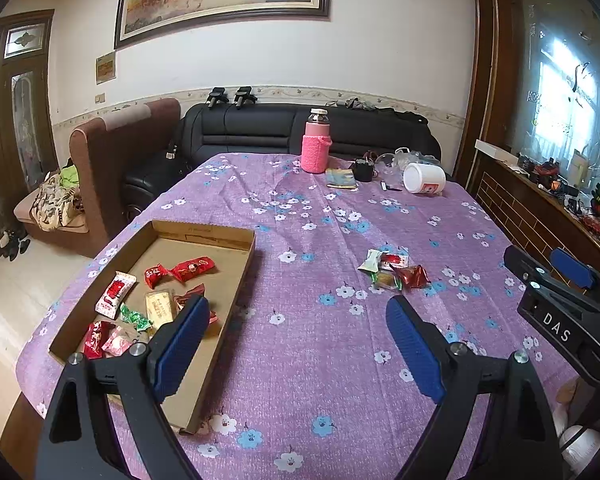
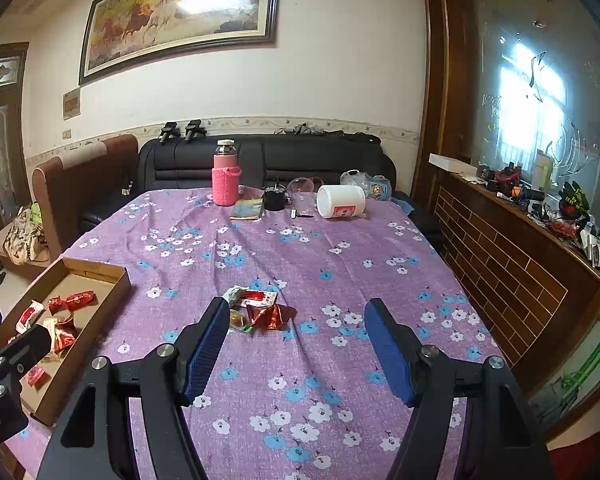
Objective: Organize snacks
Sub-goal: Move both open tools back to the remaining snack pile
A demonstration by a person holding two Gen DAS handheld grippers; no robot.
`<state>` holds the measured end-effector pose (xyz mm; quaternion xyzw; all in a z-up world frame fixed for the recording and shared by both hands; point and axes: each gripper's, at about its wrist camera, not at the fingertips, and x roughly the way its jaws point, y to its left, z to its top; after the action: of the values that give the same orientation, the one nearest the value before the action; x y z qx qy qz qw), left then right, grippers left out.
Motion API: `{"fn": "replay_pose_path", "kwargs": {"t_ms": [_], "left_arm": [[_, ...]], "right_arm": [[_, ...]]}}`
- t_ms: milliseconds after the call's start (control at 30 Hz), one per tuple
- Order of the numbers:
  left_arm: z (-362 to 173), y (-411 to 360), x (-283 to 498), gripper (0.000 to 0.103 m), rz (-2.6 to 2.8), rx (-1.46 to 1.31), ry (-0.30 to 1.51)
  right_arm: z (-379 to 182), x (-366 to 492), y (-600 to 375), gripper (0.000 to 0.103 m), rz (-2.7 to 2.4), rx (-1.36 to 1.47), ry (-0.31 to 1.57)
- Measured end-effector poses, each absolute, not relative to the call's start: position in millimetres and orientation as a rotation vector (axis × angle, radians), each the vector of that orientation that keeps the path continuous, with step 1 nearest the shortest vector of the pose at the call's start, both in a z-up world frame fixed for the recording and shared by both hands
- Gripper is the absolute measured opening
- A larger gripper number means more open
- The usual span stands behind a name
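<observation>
A shallow cardboard tray [image 1: 204,232] lies on the purple flowered tablecloth [image 1: 320,360] at the left and holds several wrapped snacks [image 1: 192,268]. A small pile of loose snacks [image 1: 394,272] in red, white and green wrappers lies on the cloth to its right. My left gripper [image 1: 296,304] is open and holds nothing; its left finger [image 1: 180,344] hangs over the tray's near right corner. My right gripper [image 2: 298,304] is open and holds nothing, just short of the loose pile [image 2: 260,308], which lies by its left fingertip. The tray [image 2: 96,268] is at the left in this view.
At the table's far end stand a pink-sleeved bottle [image 1: 315,148], a black cup [image 1: 363,170], a booklet [image 1: 341,179] and a white jar [image 1: 424,178] on its side. A black sofa [image 1: 260,128] is behind the table. A brick-patterned ledge [image 2: 500,264] runs along the right.
</observation>
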<state>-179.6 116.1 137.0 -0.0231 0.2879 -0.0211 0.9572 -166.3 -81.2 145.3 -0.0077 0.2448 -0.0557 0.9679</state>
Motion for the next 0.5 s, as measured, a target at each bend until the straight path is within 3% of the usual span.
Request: {"fn": "replay_pose_path", "kwargs": {"t_ms": [500], "left_arm": [[141,111,-194,0.093,0.089,0.047,0.519]], "right_arm": [[138,-173,-65,0.075,-0.076,-0.028,0.502]]}}
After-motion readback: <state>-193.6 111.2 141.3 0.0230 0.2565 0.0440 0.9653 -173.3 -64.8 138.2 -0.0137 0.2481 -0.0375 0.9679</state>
